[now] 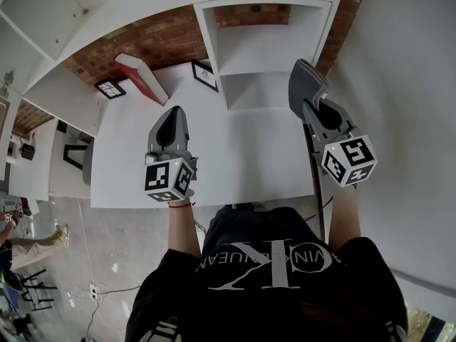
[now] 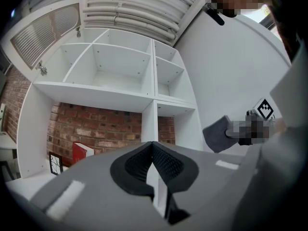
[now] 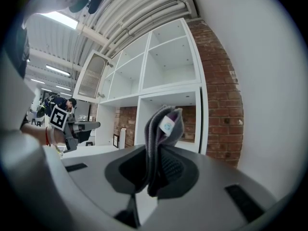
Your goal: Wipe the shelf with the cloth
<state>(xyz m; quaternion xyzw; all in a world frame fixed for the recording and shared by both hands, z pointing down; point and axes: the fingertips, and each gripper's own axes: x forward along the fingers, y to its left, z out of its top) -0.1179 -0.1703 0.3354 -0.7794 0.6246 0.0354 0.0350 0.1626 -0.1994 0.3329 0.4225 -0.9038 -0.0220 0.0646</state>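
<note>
A folded grey cloth with a small round label stands up out of my right gripper, whose jaws are shut on it; it fills the middle of the right gripper view. The gripper hovers at the right side of the white desk, in front of the white shelf unit and its low open compartment. My left gripper hangs over the middle of the desktop, its black pads closed together with nothing between them. The left gripper view shows the cloth off to the right.
A red book leans on the desk at the back left, between two small black-framed pictures. Brick wall shows behind the shelves and a white wall stands on the right. People and a cable are on the floor at left.
</note>
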